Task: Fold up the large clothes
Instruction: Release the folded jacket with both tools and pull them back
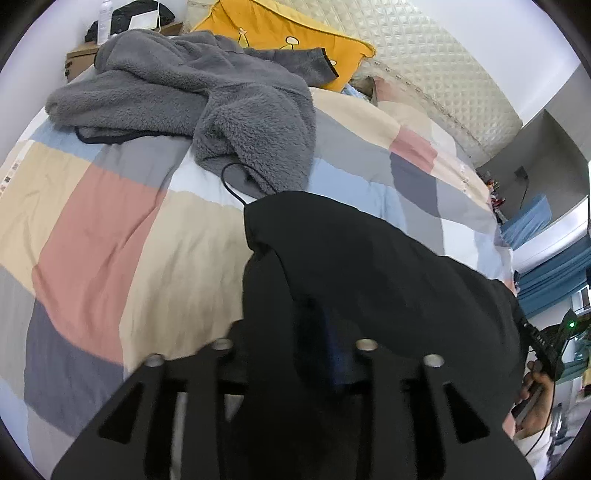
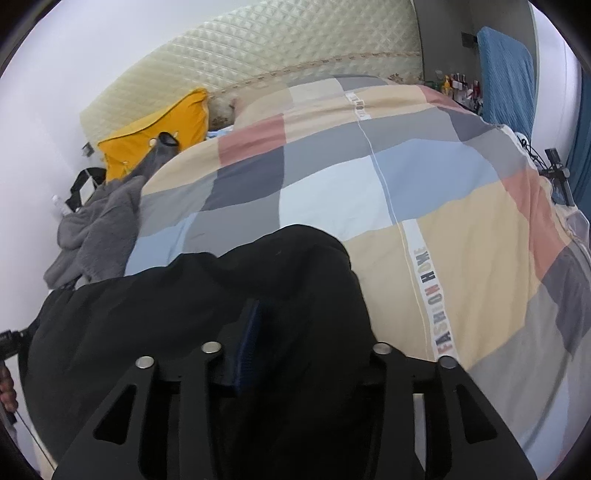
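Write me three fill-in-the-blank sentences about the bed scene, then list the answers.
1. Both the left gripper and the right gripper are shut on a ____ garment.
2. The fleece jacket lying on the quilt is ____.
3. The pillow by the headboard is ____.

Answers: black; grey; yellow

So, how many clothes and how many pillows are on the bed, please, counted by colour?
Black garment, held by both the left gripper and the right gripper: 1
Grey fleece garment: 1
Yellow pillow: 1
Total: 3, all on the checked duvet.
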`<state>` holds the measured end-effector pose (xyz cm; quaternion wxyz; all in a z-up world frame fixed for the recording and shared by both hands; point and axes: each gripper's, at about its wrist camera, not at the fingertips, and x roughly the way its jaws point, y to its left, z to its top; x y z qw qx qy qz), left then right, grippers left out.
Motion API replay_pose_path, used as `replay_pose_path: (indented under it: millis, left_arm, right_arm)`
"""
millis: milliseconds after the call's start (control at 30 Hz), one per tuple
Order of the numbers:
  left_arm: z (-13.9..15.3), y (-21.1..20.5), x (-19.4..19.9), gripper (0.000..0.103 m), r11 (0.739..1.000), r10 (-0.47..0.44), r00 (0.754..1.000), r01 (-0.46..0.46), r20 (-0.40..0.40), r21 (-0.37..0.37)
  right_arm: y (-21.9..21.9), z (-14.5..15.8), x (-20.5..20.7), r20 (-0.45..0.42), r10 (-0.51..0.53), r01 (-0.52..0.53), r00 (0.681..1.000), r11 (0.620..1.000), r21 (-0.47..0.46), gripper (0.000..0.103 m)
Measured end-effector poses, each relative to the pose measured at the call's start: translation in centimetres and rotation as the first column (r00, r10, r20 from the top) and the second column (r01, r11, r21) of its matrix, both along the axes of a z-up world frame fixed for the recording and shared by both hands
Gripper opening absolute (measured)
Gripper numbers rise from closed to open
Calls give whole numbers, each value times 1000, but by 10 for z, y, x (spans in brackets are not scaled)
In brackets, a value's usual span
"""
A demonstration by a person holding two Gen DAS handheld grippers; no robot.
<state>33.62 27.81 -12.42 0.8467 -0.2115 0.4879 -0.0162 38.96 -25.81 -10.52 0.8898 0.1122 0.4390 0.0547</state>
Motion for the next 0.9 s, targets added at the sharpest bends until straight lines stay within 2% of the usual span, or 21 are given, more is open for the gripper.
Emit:
replay_pose_path:
  millis: [33,67,100,133,333,400,533,667,800,900]
  left_arm:
    - [6,-3,-4,56,1000,8,1000,-8,9,15]
    - [14,-5,-9,63,999,14,1000,-15,28,38]
    - [27,-8,-17,74,997,18,998,-23,63,69]
    - [36,-9,-22,78,996,20,996,-27,84,84]
    - [83,-17,-48,78,989,28,989,-49,147,143]
    - [107,-28,-59,80,982,18,983,-52,185,180]
    - [145,-50,-79,84,978,-33,964,-24,265,207]
    - [182,-78,-102,86,972,-95,937,15,336,233]
    - [211,-106,-134,88,962,-153,895,38,418,270]
    - [225,-121,-155,97,954,-186,863,45,469,295]
  right_arm:
    - [0,6,-6,5,3,-3,1000,1000,6,54]
    - [-1,10,-11,10,-1,1,1000,1000,8,68]
    - [-3,17,-17,19,-11,11,1000,1000,3,77]
    - [-4,25,-24,38,-21,22,999,1000,-6,78]
    - [-10,77,-58,136,-33,33,990,999,2,80]
    - [-8,102,-73,188,-27,26,982,1000,7,83]
    - [3,156,-105,297,-9,12,955,1000,-10,87]
    - [15,207,-141,400,17,-10,917,1000,-20,103]
    - [24,244,-180,481,41,-39,876,999,-14,103]
    - [29,264,-213,530,55,-56,846,998,-15,103]
